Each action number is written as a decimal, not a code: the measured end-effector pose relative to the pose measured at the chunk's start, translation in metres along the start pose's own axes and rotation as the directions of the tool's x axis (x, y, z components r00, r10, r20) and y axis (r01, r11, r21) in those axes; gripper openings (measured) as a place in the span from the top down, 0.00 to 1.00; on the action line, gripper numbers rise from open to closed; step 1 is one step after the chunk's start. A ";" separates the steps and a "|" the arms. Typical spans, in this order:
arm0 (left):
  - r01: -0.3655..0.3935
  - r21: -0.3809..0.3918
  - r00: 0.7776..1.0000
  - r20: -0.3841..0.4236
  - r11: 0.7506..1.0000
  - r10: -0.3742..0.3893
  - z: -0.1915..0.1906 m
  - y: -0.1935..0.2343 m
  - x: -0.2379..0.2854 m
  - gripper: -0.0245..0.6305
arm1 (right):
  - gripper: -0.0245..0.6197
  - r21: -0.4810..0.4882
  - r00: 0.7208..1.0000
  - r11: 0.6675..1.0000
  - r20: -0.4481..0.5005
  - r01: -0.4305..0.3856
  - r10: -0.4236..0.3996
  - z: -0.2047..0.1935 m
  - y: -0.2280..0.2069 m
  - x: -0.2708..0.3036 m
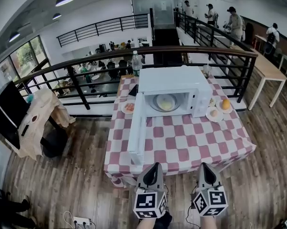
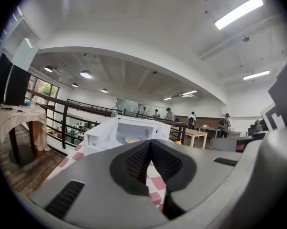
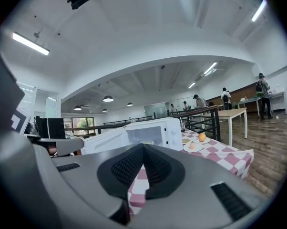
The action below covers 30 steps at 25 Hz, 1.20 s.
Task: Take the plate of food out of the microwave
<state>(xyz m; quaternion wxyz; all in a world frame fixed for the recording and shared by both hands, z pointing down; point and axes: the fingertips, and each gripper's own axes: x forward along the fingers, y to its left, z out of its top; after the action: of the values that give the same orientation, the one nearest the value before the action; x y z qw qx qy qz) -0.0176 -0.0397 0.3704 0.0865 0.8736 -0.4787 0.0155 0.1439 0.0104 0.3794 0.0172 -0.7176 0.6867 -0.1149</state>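
Note:
A white microwave (image 1: 169,87) stands at the far middle of a red-and-white checked table (image 1: 191,142). Its door (image 1: 137,132) hangs open toward the near left. Inside lies a plate of pale yellow food (image 1: 166,102), which also shows in the left gripper view as the plate (image 2: 130,140) in the open cavity. My left gripper (image 1: 156,166) and right gripper (image 1: 204,166) hover side by side before the table's near edge, well short of the microwave. Both are shut with nothing between the jaws. The left gripper (image 2: 149,143) and the right gripper (image 3: 143,146) both point at the microwave (image 3: 146,135).
Small plates of food (image 1: 214,113) and an orange (image 1: 225,103) sit right of the microwave, another plate (image 1: 128,108) to its left. A water bottle (image 1: 137,63) stands behind. A black railing (image 1: 158,51) runs behind the table. A draped stand (image 1: 38,118) is at left, a wooden table (image 1: 270,70) at right.

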 end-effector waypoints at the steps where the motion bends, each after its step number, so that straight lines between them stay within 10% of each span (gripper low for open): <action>1: 0.002 -0.002 1.000 0.000 1.000 -0.002 0.001 0.002 0.007 0.95 | 0.98 0.001 1.000 1.000 -0.001 -0.001 0.001 0.002 0.000 0.008; 30: -0.003 -0.037 1.000 -0.012 0.999 0.002 0.007 0.039 0.147 0.95 | 0.98 -0.007 0.998 0.999 -0.045 -0.038 0.038 0.010 -0.021 0.157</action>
<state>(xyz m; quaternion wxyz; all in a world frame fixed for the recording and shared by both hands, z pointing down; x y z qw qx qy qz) 0.0286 -0.1843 0.3854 0.1057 0.8711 -0.4794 0.0121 0.1713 -0.1447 0.3955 0.0012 -0.7018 0.7008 -0.1278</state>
